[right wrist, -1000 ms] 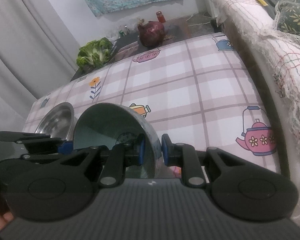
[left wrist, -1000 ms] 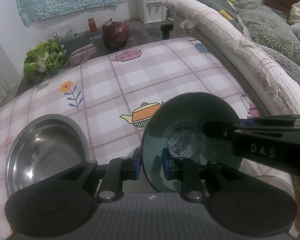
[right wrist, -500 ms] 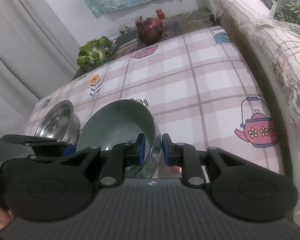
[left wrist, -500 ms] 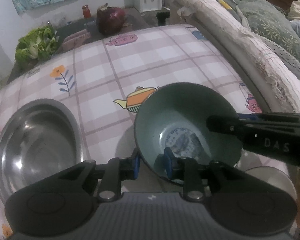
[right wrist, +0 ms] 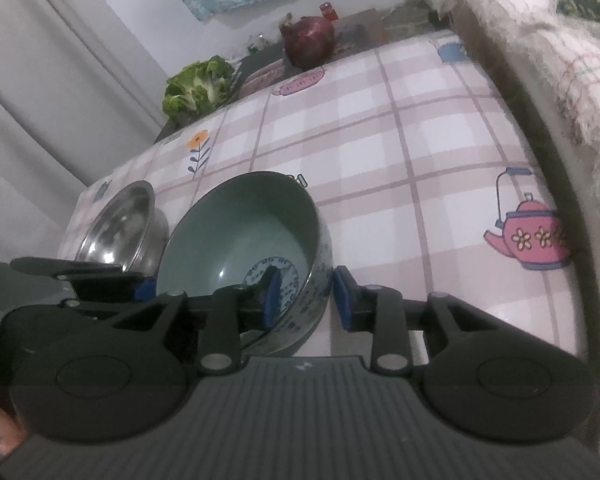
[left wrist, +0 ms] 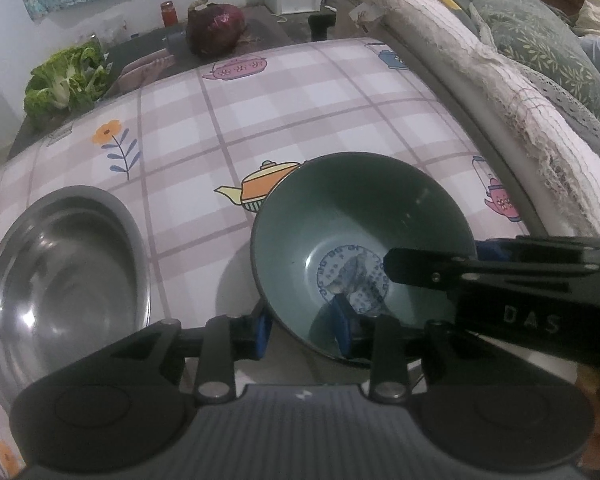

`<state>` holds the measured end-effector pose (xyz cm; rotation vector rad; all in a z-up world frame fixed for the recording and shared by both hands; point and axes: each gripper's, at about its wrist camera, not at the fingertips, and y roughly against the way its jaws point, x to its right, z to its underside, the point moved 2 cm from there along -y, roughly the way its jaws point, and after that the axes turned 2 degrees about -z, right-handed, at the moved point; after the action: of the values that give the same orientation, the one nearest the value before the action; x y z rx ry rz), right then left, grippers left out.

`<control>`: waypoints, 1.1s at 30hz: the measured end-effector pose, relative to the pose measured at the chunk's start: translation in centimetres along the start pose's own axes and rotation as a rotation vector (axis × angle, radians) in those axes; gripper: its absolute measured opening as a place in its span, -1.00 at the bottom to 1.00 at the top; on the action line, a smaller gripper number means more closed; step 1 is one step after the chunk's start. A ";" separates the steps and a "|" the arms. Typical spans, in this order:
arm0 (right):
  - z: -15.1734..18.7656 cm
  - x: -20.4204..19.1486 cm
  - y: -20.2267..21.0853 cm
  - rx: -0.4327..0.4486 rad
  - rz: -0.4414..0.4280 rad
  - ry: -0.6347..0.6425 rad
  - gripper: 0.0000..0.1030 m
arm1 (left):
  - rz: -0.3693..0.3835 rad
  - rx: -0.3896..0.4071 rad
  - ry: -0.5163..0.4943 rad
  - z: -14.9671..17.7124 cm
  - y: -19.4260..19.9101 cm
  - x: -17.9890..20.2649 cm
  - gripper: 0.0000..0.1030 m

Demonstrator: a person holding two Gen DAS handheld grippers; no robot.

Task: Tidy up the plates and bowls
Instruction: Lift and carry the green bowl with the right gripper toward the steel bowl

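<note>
A dark green bowl (left wrist: 360,208) (right wrist: 240,232) with a blue print in its bottom sits upright on the checked tablecloth (left wrist: 300,100). My left gripper (left wrist: 302,330) straddles its near rim, one pad inside and one outside. Its jaws are opening and no longer press the wall. My right gripper (right wrist: 306,298) straddles the bowl's right rim the same way, jaws opening, with a gap to the outer pad. The right gripper's fingers (left wrist: 420,272) reach across the bowl in the left wrist view. A steel bowl (left wrist: 60,280) (right wrist: 116,228) stands just left of the green one.
A sofa arm with a lace cover (left wrist: 480,60) runs along the table's right edge. Beyond the far edge lie green lettuce (left wrist: 64,80), a red cabbage (left wrist: 216,32) and a small red jar (left wrist: 168,12). A curtain (right wrist: 40,80) hangs at the left.
The green bowl, tilted and gripped a second ago, has settled flat on the cloth. Both pairs of jaws have widened off its rim. The hands barely shifted.
</note>
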<state>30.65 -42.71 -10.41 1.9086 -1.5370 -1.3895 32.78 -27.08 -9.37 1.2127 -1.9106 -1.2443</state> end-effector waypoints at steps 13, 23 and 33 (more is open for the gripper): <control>0.0 -0.3 0.3 0.011 0.012 -0.019 -0.47 | -0.006 0.016 0.011 -0.1 0.8 0.0 -0.37; -0.3 -0.7 1.0 0.032 0.014 -0.001 -0.48 | -0.013 0.041 0.008 -0.4 1.4 0.0 -0.37; -0.7 -1.3 1.5 0.048 0.011 0.010 -0.48 | -0.017 0.065 0.014 -0.5 2.4 -0.2 -0.37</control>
<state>30.51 -42.34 -8.34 1.9291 -1.5872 -1.3487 32.37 -26.72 -6.99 1.2705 -1.9477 -1.1873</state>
